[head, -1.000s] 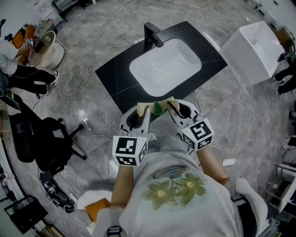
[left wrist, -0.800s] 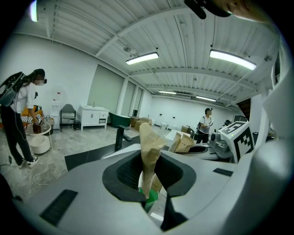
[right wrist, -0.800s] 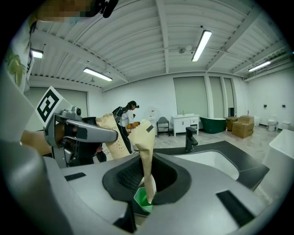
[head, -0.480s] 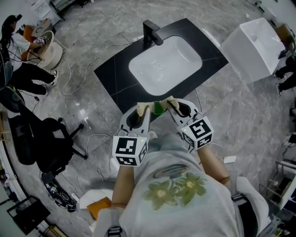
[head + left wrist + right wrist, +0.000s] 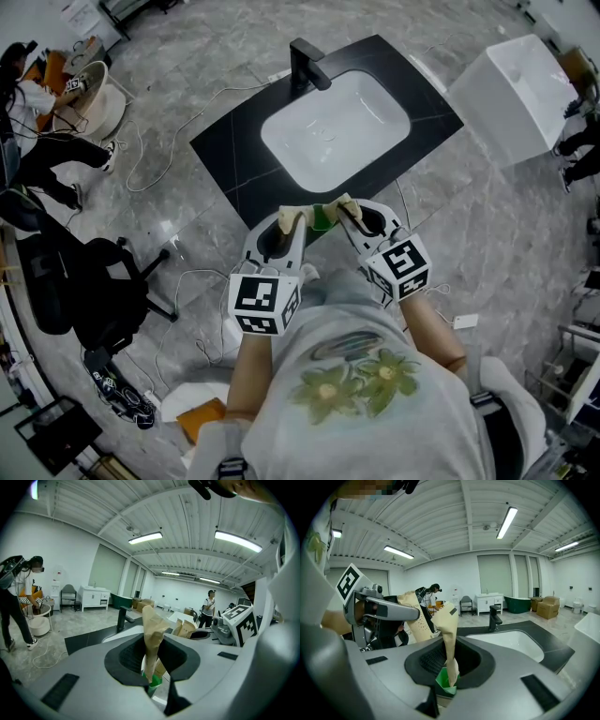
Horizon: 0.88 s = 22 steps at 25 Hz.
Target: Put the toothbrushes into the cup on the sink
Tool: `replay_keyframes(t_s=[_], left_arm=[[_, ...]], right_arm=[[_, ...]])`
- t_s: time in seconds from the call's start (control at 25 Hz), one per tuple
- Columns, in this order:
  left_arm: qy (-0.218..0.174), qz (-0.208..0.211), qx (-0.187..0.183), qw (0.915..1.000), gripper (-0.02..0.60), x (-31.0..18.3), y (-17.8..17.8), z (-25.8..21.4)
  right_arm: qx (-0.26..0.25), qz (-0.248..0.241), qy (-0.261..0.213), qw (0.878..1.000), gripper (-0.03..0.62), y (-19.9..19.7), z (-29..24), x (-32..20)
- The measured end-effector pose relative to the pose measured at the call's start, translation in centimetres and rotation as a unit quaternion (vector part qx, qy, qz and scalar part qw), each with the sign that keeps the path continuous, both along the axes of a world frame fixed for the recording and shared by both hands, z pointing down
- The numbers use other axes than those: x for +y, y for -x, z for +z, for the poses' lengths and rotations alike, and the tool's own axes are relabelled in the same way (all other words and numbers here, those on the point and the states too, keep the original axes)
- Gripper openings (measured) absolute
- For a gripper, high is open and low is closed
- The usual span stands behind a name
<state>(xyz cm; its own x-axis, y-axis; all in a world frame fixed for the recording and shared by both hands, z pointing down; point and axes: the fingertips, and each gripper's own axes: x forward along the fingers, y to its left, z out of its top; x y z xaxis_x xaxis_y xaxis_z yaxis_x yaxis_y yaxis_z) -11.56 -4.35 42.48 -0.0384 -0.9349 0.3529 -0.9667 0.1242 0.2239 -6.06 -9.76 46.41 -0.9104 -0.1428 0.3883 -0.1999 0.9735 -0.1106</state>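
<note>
The left claw [image 5: 292,218] and the right claw [image 5: 344,206] hung side by side in front of the person, tips nearly meeting, both tilted slightly down. Wedged between the two sets of tan-wrapped tips sat a small green object [image 5: 322,218]; too little of it showed to say what kind of thing it was.

In the left gripper view, the left claw's tan pads [image 5: 151,634] stood close together with the green object [image 5: 153,681] caught at their lower end, so this claw was grasping it. In the right gripper view, the right claw's pads [image 5: 449,634] were clenched into a single strip, and the green object [image 5: 444,680] lay at their base; whether they actually pinched it could not be made out.

Just ahead of both claws and below them lay the black counter [image 5: 234,159] with the white sink [image 5: 333,131] set into it. The black faucet [image 5: 307,67] stood at the sink's far edge, well beyond the tips. A separate white basin [image 5: 511,98] stood off to the right claw's side, and an office chair [image 5: 89,291] well off to the left claw's side
</note>
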Motion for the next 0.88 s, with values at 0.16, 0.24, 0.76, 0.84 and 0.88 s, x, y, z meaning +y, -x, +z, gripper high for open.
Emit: replay_keyframes(t_s=[0.16, 0.24, 0.76, 0.84, 0.88], left_arm=[[0.001, 0.000, 0.001, 1.0000, 0.087, 0.0, 0.3, 0.1], [0.001, 0.000, 0.001, 1.0000, 0.087, -0.1, 0.3, 0.1], [0.004, 0.005, 0.002, 1.0000, 0.087, -0.7, 0.3, 0.4], [0.004, 0.005, 0.002, 1.0000, 0.087, -0.7, 0.3, 0.5], [0.005, 0.005, 0.002, 1.0000, 0.087, -0.7, 0.3, 0.5]], right_arm=[[0.007, 0.000, 0.003, 1.000, 0.058, 0.1, 0.5, 0.1], [0.009, 0.000, 0.004, 1.000, 0.058, 0.1, 0.7, 0.0], [0.022, 0.000, 0.007, 1.000, 0.058, 0.5, 2.2, -0.4], [0.024, -0.002, 0.008, 1.000, 0.058, 0.5, 2.4, -0.3], [0.025, -0.003, 0.008, 1.000, 0.058, 0.6, 2.5, -0.2]])
